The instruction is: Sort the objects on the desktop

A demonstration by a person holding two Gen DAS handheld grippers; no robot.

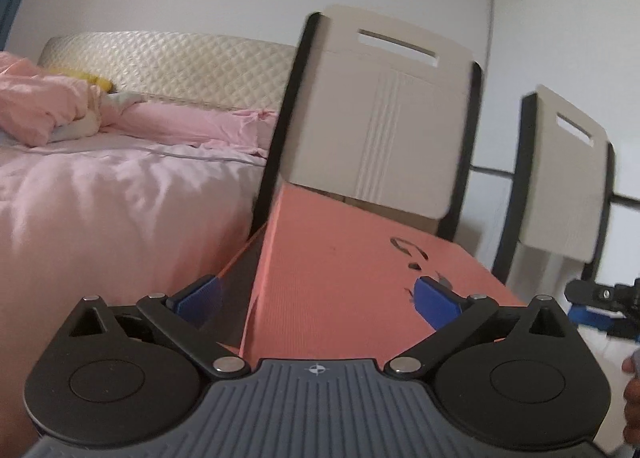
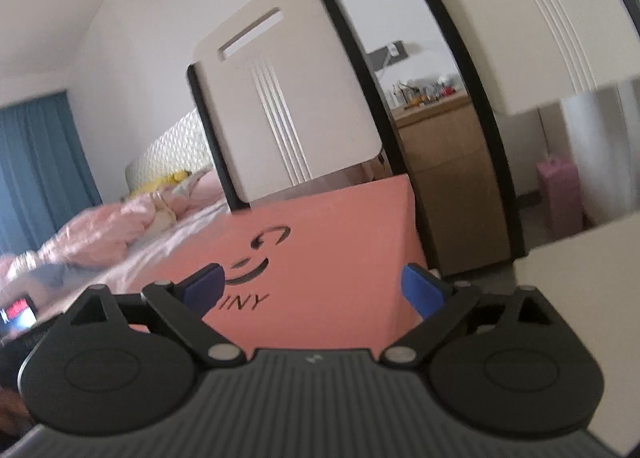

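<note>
Right now both grippers face the same salmon-pink cardboard box [image 1: 344, 278], a flat-sided carton with a cut-out smiling face and dark lettering on its broad panel, and both stand wide open with nothing pressed between their blue pads. In the left wrist view the left gripper [image 1: 318, 304] looks along a folded edge of the box: the edge runs up and away from just left of the middle of the gap, with the broad pink panel filling the space toward the right pad and a shadowed side panel falling toward the left pad. In the right wrist view the right gripper [image 2: 316, 290] looks square onto the printed panel [image 2: 304, 258], whose far right corner rises above the right pad. The box therefore lies straight ahead of both sets of jaws and close in, its long faces sloping away toward two cream chair backs with black frames [image 1: 384, 110] behind it. Neither hand looks clearly nearer, though the left gripper alone has an edge lined up between its pads, which I judge the easier place to pinch. Whether the box rests on the pale tabletop [image 2: 580, 298] at the right cannot be told.
</note>
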